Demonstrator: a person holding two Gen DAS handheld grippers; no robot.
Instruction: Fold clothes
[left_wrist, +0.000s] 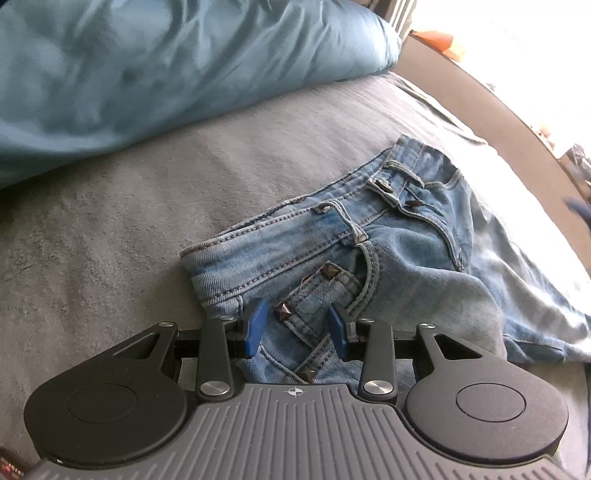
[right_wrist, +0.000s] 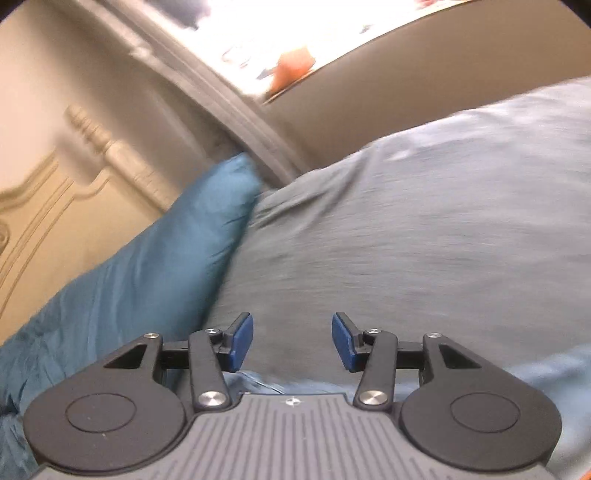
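The jeans (left_wrist: 354, 251) are seen bunched on the grey blanket (left_wrist: 129, 206), waistband uppermost, right of the teal pillow (left_wrist: 147, 66); folding is judged begun, not finished. Denim is straddled by the left gripper (left_wrist: 297, 325); contact cannot be told. The right gripper (right_wrist: 292, 341) is parted, empty.
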